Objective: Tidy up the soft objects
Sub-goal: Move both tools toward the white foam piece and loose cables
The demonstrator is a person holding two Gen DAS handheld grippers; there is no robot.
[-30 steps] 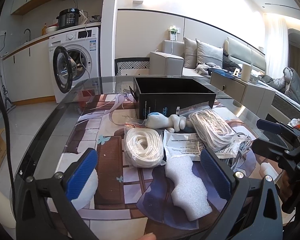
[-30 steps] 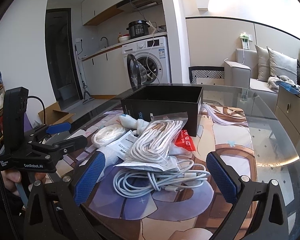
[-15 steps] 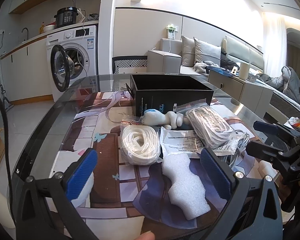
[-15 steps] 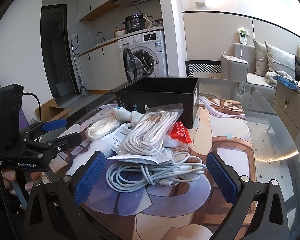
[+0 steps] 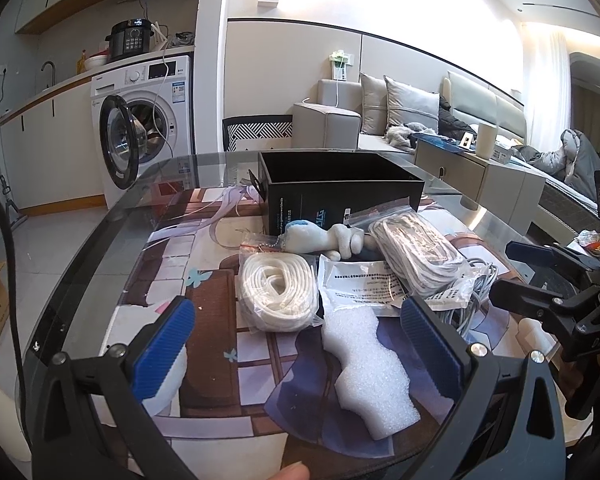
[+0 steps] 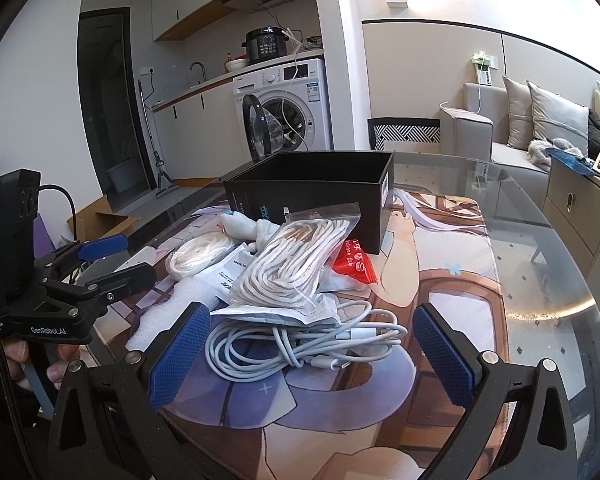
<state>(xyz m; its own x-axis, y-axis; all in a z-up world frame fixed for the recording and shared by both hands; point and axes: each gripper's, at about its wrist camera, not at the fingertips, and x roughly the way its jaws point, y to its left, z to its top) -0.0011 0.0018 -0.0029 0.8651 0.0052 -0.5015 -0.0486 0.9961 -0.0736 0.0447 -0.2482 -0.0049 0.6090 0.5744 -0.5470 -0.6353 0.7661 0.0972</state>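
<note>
both grippers hover above the near edge of the glass table (image 6: pixel 540 280), nothing between the pads. left gripper (image 5: pixel 300 344) jaws spread wide, empty; right gripper (image 6: pixel 308 352) jaws also spread wide, empty.

pile of soft stuff sits on the printed mat (image 6: pixel 440 280), just in front of the open black box (image 5: pixel 340 196). box is upright and looks empty from what shows.

left wrist view: white foam piece (image 5: pixel 364 372) lies nearest, between the left pads in frame but below them, not touched. behind it a bagged white rope coil (image 5: pixel 278 292) and a flat white printed pouch (image 5: pixel 360 286), side by side. small white plush toy (image 5: pixel 324 238) rests against the box front. bagged white cord bundle (image 5: pixel 416 252) lies right of the plush, partly over the pouch.

right wrist view: loose white usb cable (image 6: pixel 300 344) is closest to the right gripper, the bagged bundle resting on it. red packet (image 6: pixel 356 266) beside the box corner, partly under the bundle.
</note>
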